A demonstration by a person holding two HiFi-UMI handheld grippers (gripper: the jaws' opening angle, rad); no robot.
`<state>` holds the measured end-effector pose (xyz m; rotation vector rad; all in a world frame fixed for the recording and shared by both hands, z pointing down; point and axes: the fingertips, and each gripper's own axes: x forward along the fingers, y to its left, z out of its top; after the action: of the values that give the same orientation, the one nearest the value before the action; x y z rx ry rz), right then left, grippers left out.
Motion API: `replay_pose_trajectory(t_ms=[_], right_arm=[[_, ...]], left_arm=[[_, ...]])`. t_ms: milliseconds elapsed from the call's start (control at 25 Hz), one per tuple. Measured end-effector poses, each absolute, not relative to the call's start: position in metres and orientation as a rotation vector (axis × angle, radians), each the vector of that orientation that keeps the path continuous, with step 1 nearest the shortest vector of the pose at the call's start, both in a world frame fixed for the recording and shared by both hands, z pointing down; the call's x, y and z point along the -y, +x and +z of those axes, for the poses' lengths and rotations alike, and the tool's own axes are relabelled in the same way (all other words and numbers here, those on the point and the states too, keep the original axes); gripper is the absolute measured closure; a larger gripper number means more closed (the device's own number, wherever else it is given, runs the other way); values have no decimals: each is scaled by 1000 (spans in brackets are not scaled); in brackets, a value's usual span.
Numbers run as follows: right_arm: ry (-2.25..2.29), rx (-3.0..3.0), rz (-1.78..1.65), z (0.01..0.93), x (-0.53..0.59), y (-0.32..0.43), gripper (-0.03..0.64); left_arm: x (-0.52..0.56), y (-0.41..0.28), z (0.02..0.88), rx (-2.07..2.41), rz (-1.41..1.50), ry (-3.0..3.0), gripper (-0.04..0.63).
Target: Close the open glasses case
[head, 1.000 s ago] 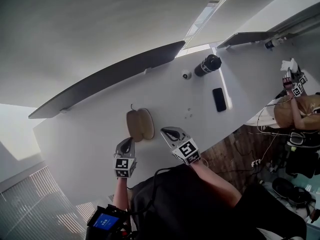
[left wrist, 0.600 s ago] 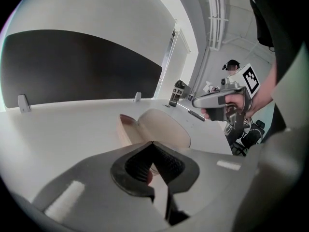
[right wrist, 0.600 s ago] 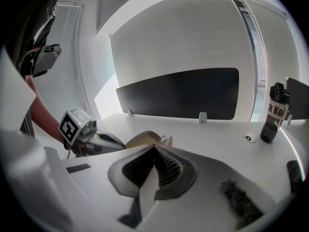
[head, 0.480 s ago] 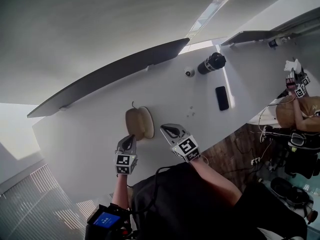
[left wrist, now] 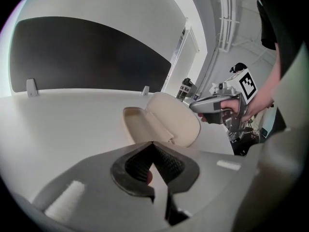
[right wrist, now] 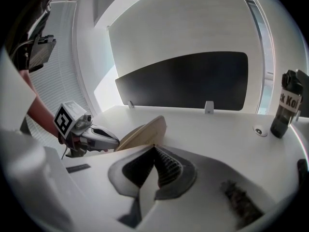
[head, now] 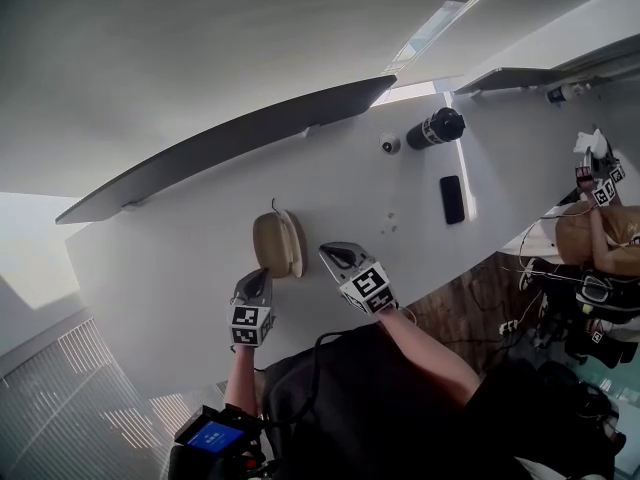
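The glasses case (head: 279, 244) is sitting half open on the table (head: 180, 258), seemingly empty. The left gripper (head: 257, 280) and right gripper (head: 332, 254) are hovering beside it, jaws together, gripping nothing.

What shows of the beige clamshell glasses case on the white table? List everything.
The beige clamshell glasses case is oval, smooth and matt, with a paler cream lining. It lies open on the white table, its shallow base flat and its lid hinged up at a slant, roughly half raised. No glasses show in the visible part of the inside. The right gripper points at the lid's outer side and the left gripper at the near end. Both are close, but contact cannot be told.
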<state>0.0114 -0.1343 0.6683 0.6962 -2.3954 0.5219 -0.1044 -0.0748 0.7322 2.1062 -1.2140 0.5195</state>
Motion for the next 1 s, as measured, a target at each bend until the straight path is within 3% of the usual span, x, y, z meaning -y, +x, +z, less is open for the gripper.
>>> replay_pose_trajectory(t_ms=[1000], right_arm=[[633, 2378, 554, 689, 140, -16, 612]], left_arm=[[77, -106, 734, 1199, 506, 2115, 588]])
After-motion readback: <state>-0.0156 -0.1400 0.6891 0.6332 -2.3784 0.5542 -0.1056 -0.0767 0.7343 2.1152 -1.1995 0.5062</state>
